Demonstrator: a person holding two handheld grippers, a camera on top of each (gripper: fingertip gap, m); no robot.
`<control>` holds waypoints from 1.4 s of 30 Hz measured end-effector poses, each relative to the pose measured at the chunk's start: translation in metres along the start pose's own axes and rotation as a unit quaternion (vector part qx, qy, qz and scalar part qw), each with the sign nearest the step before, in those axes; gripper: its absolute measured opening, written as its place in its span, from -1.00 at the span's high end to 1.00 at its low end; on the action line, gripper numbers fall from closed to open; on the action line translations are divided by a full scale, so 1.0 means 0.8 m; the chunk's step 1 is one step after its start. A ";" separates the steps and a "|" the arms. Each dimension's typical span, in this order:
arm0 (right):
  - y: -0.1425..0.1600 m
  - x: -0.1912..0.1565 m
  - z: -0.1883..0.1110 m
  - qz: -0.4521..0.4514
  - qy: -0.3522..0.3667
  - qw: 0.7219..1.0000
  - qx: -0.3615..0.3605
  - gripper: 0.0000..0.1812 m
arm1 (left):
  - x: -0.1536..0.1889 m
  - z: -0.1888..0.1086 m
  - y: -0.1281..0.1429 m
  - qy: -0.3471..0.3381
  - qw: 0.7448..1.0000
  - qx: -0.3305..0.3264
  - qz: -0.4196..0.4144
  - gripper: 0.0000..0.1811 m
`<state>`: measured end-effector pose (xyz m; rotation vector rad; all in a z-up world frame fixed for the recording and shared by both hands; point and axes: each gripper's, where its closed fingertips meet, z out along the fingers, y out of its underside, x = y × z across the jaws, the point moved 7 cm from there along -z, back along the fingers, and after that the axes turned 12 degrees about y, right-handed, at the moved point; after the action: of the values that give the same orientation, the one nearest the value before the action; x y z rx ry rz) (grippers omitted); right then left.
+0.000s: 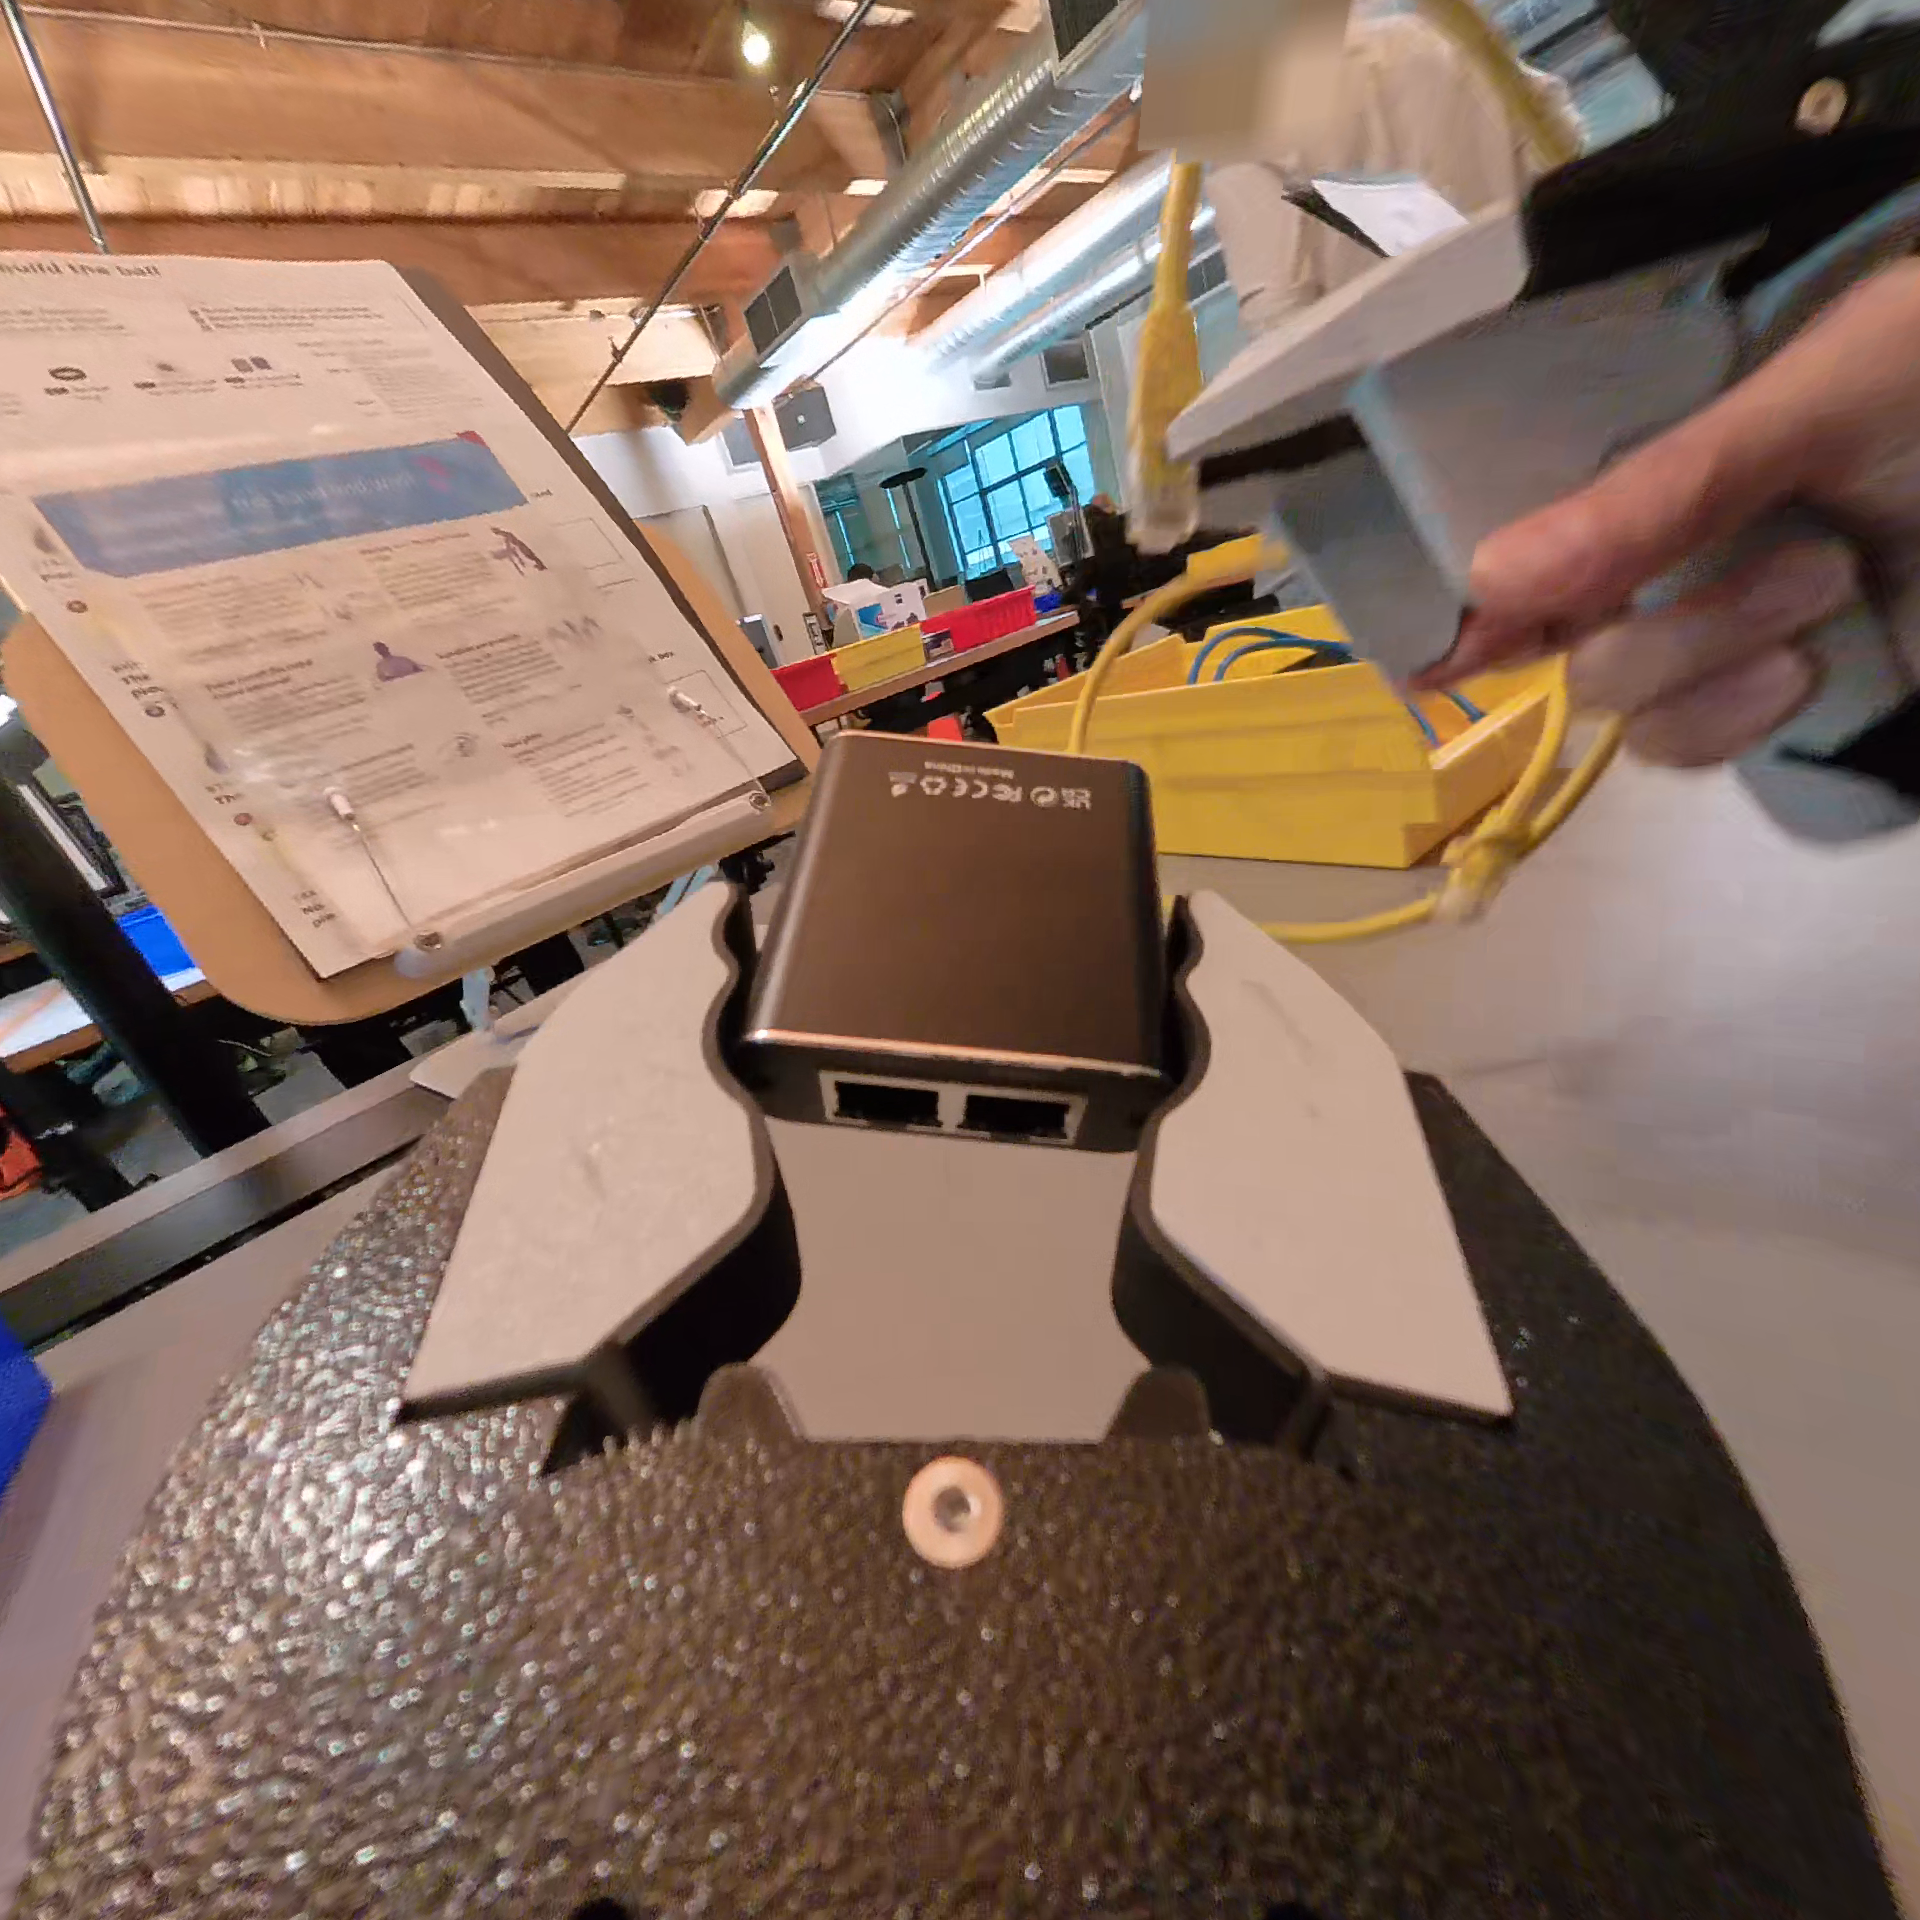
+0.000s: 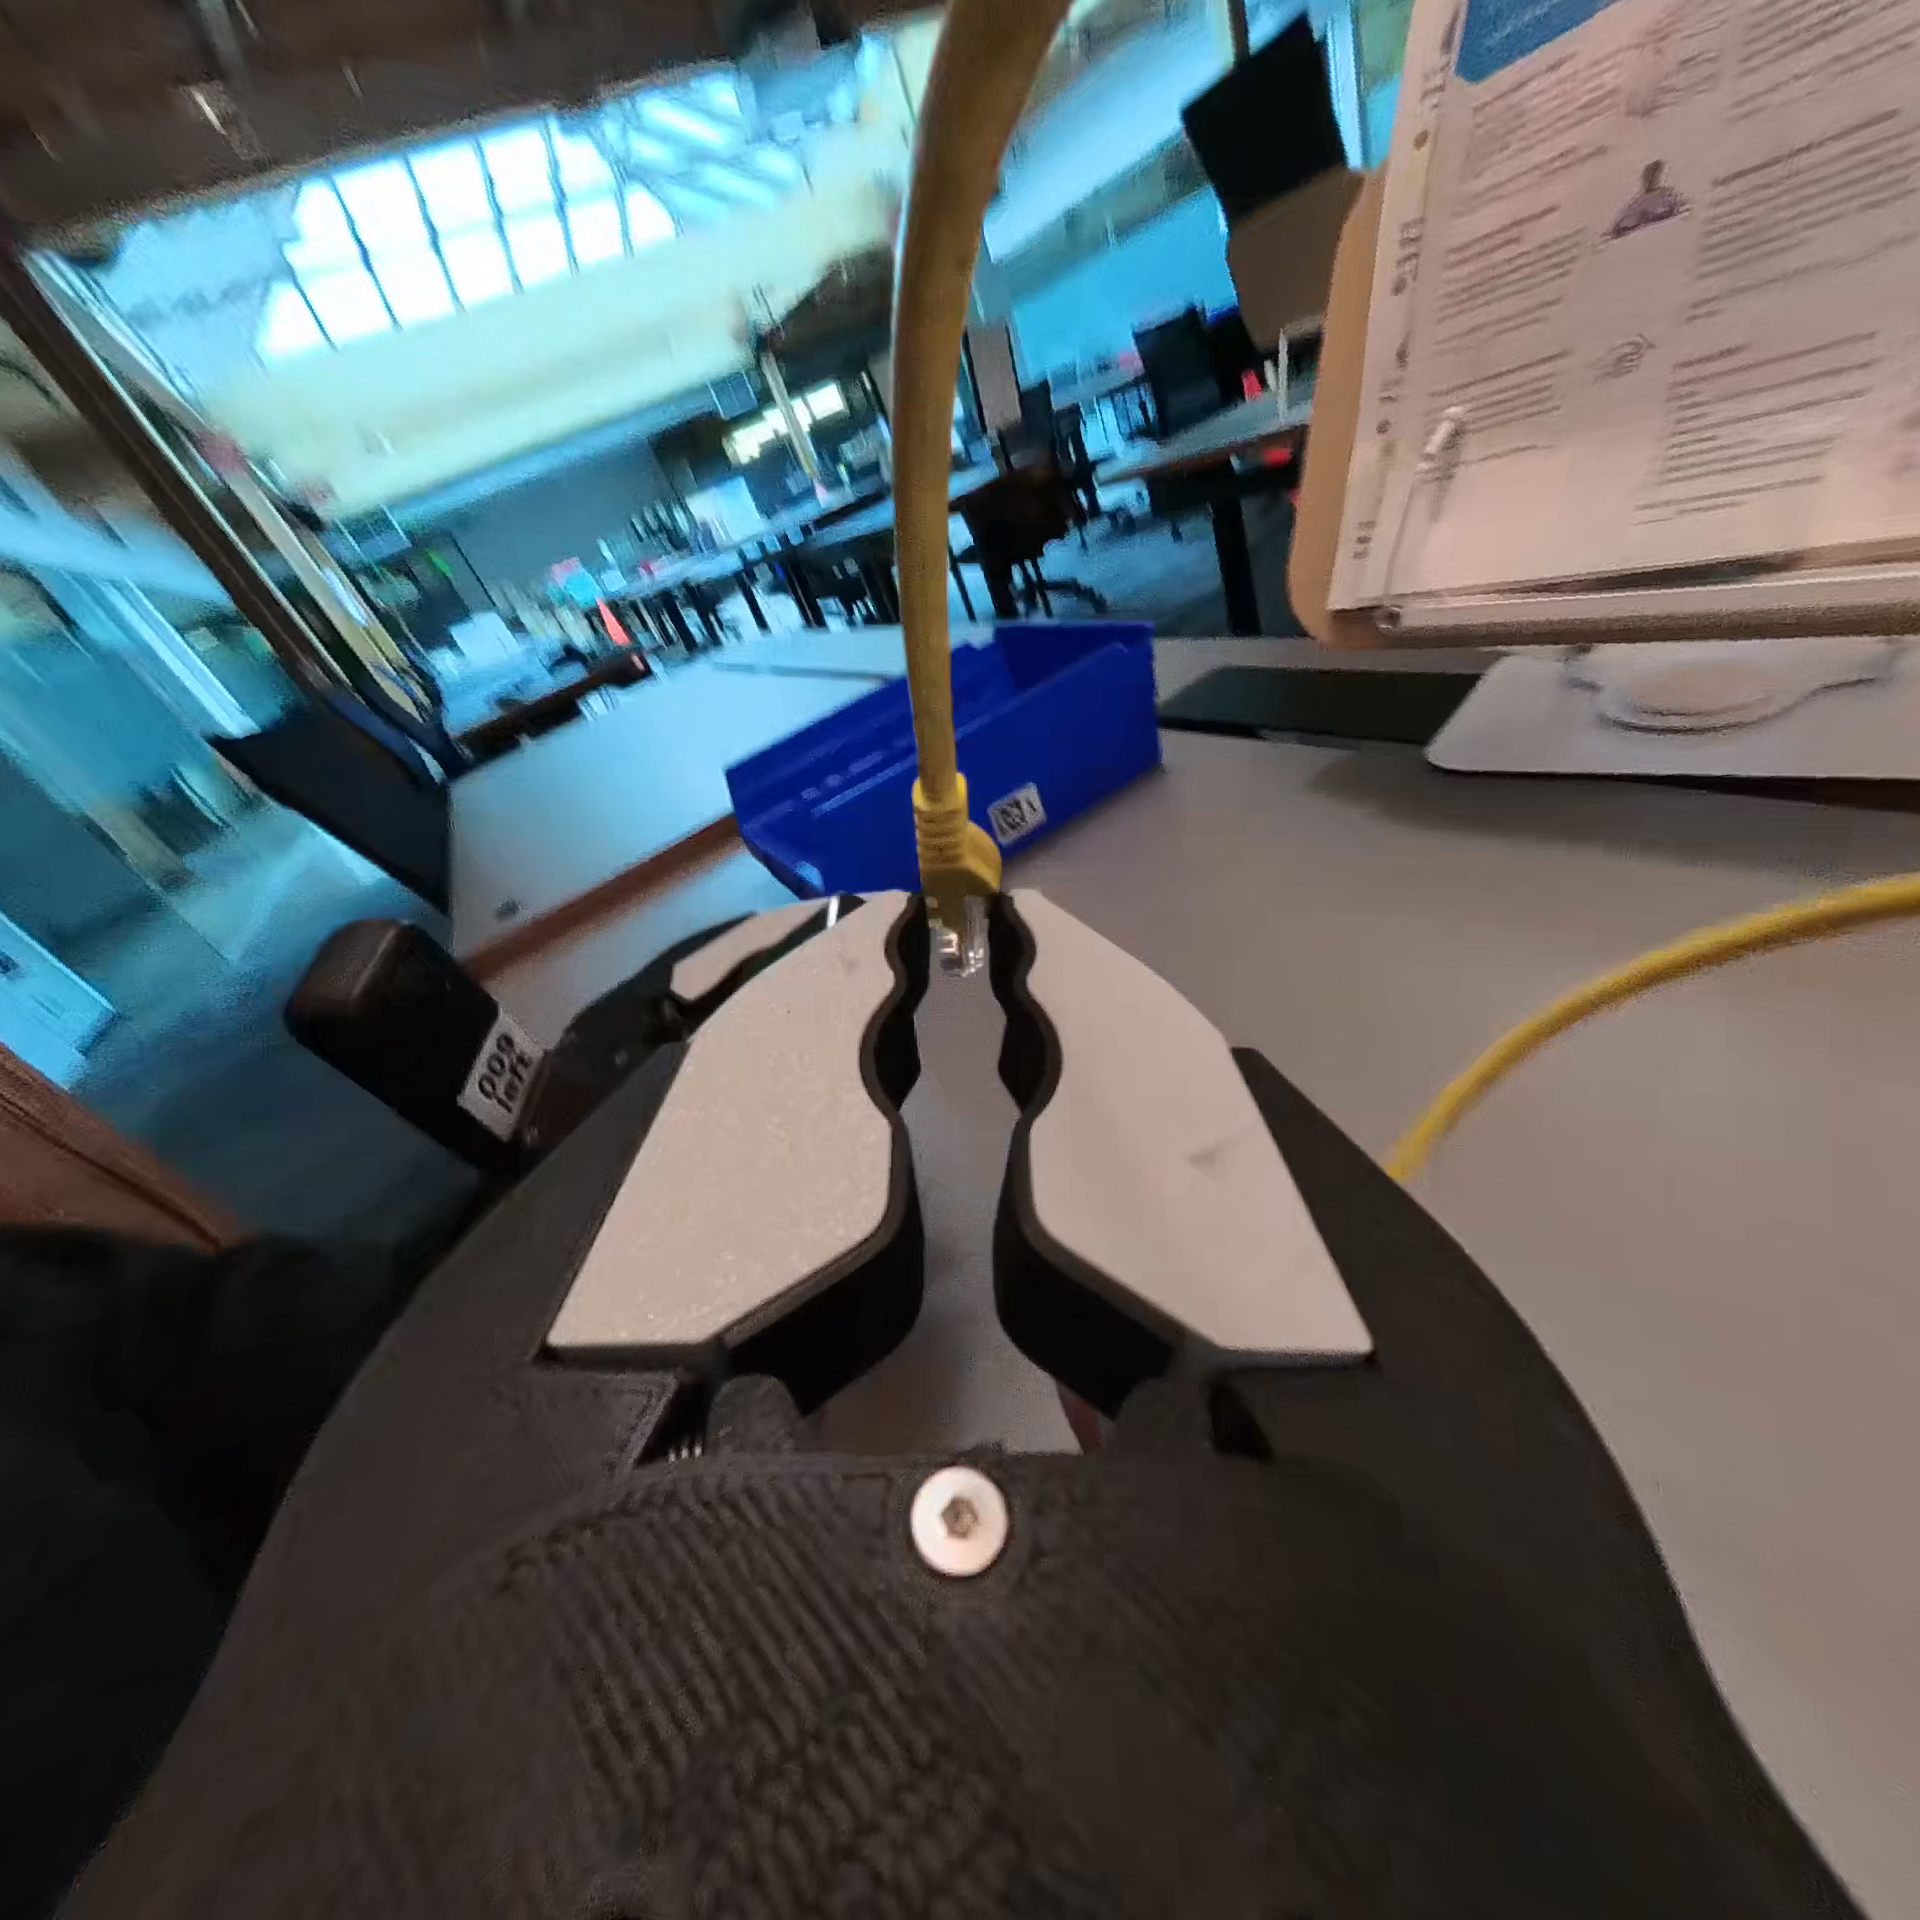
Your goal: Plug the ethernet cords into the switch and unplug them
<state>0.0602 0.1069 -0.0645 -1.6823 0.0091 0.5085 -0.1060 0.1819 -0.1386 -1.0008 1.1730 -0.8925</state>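
Observation:
My left gripper is shut on a black switch, held off the table with its two empty ports facing the camera. My right gripper is shut on the clear plug of a yellow ethernet cord; the cord arches up out of view. In the left wrist view the right gripper, held by a hand, hovers above and right of the switch with the yellow plug hanging down, apart from the ports.
A yellow bin holding blue cords stands behind the switch, with the cord's other plug on the grey table beside it. A tilted instruction board stands at left. A blue bin sits ahead in the right wrist view.

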 end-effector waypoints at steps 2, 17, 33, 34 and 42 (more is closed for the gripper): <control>-0.035 0.016 -0.028 -0.030 0.005 0.999 -0.018 0.87 | -0.002 -0.001 0.001 0.001 1.000 -0.001 -0.006 0.18; -0.129 0.249 -0.129 -0.012 0.111 0.987 -0.115 0.87 | -0.001 0.001 0.007 0.025 0.999 -0.009 -0.023 0.18; -0.011 0.309 -0.101 0.085 0.194 0.876 -0.434 0.22 | 0.000 0.001 0.010 0.030 0.999 -0.018 -0.022 0.18; -0.014 0.299 -0.107 0.057 0.184 0.869 -0.455 0.11 | 0.000 0.001 0.010 0.030 0.999 -0.018 -0.022 0.18; -0.045 0.140 -0.077 0.028 -0.046 0.936 -0.349 0.10 | 0.011 0.004 0.004 0.072 0.997 0.003 -0.008 0.18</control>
<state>0.1913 0.0867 -0.0629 -2.3545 -0.2159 0.6829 -0.1012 0.1753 -0.1442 -0.9548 1.2854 -0.9934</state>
